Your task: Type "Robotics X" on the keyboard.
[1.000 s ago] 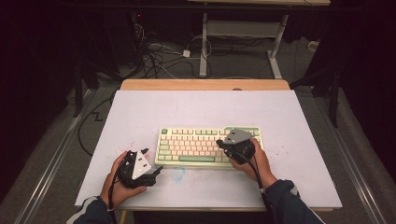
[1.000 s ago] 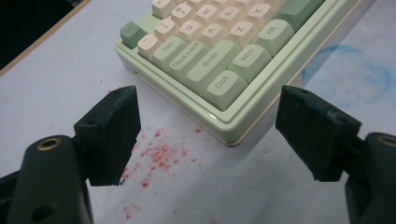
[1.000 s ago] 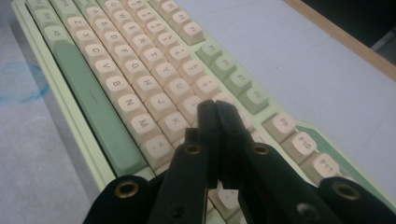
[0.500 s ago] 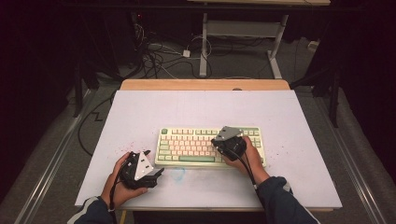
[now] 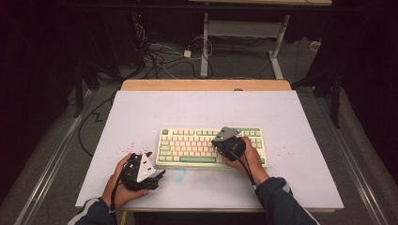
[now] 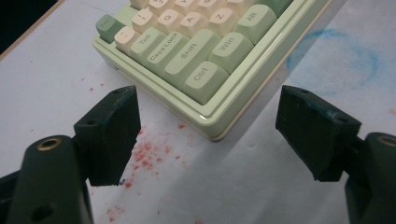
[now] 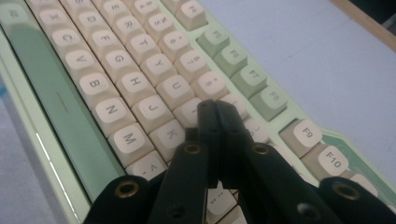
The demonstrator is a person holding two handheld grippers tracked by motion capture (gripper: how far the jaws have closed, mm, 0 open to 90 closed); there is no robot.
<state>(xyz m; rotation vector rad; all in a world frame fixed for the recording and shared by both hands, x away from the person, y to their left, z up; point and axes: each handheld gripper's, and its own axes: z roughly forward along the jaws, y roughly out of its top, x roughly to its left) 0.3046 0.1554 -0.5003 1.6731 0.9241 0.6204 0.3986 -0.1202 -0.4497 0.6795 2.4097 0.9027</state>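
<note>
A pale green keyboard (image 5: 197,145) with cream keys lies in the middle of the white table (image 5: 206,110). My right gripper (image 5: 223,144) hovers over its right half, held in a hand. Seen in the right gripper view, the right gripper (image 7: 215,111) is shut with nothing between its jaws, its tips over the keys (image 7: 187,112) just right of U and J. I cannot tell whether they touch a key. My left gripper (image 5: 157,172) rests near the table's front, left of the keyboard. The left gripper (image 6: 208,116) is open, and the keyboard's Ctrl corner (image 6: 205,79) lies just ahead of its pads.
Red specks (image 6: 149,156) dot the table near the left gripper, and a faint blue smudge (image 5: 180,174) marks the surface in front of the keyboard. A wooden strip (image 5: 206,85) runs along the far edge. Cables (image 5: 159,56) and a desk frame (image 5: 244,33) stand on the floor beyond.
My right gripper has drifted slightly left over the keyboard, still shut. The left gripper has stayed where it was.
</note>
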